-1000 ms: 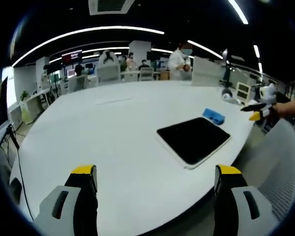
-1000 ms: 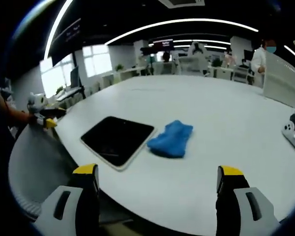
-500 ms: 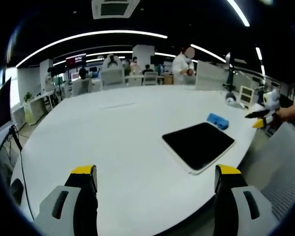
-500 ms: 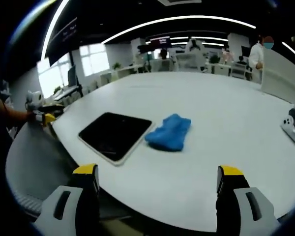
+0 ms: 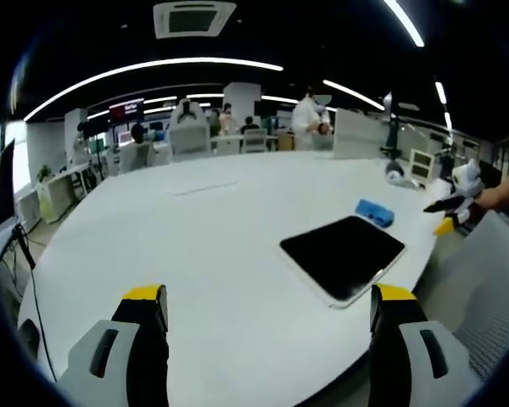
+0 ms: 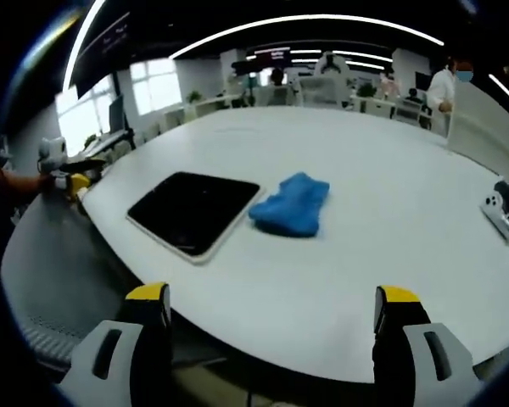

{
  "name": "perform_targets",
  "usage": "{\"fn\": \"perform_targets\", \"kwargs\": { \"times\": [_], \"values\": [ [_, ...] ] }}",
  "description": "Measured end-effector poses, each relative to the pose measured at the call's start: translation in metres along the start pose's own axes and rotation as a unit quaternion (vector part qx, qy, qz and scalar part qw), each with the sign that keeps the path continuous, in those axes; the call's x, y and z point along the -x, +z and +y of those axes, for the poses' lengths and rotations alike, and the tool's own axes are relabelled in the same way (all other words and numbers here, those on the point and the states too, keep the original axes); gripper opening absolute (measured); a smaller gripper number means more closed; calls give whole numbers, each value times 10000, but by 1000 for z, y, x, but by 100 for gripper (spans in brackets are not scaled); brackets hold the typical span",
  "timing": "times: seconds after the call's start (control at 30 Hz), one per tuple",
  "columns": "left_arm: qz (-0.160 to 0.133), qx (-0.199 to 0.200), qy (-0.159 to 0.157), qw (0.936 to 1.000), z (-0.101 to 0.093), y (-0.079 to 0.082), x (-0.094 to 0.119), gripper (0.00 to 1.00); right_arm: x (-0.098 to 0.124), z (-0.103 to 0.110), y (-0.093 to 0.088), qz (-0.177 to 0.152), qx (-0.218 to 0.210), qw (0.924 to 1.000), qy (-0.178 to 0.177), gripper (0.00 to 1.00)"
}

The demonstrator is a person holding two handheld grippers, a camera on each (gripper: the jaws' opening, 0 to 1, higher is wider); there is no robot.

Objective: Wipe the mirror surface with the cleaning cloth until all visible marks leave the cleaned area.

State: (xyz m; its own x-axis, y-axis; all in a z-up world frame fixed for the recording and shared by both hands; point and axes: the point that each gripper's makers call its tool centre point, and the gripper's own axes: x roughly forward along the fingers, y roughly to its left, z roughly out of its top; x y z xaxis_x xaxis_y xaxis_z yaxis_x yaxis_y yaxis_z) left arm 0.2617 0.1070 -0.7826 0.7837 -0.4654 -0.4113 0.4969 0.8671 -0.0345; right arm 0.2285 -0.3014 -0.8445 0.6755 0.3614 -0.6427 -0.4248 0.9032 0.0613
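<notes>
Dark mirror [image 6: 192, 212] lies flat near the edge of the white counter [image 6: 390, 254], w/ blue cleaning cloth [image 6: 291, 204] bunched just beside it, both well ahead of the right gripper [image 6: 271, 318]; jaws wide apart, holding nothing. In left gripper view, mirror [image 5: 343, 253] and cloth [image 5: 374, 212] sit ahead-right of the left gripper [image 5: 269, 315], jaws likewise apart, empty.

Open-plan office: desk rows [image 5: 195, 140], monitors [image 5: 125, 109], ceiling strip lights [image 5: 153, 68].
</notes>
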Motion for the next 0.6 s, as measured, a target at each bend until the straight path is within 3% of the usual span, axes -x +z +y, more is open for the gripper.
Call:
{"fn": "perform_targets", "kwargs": {
  "times": [0.23,0.6],
  "values": [
    [95,91,-8,9999,1,-4,-2,99,-9,-1,15,-230,-15,9997,26,100],
    [275,105,-66,9995,-3,-11,-4,100,2,-14,6,-460,-421,9980,-121,100]
  ]
}}
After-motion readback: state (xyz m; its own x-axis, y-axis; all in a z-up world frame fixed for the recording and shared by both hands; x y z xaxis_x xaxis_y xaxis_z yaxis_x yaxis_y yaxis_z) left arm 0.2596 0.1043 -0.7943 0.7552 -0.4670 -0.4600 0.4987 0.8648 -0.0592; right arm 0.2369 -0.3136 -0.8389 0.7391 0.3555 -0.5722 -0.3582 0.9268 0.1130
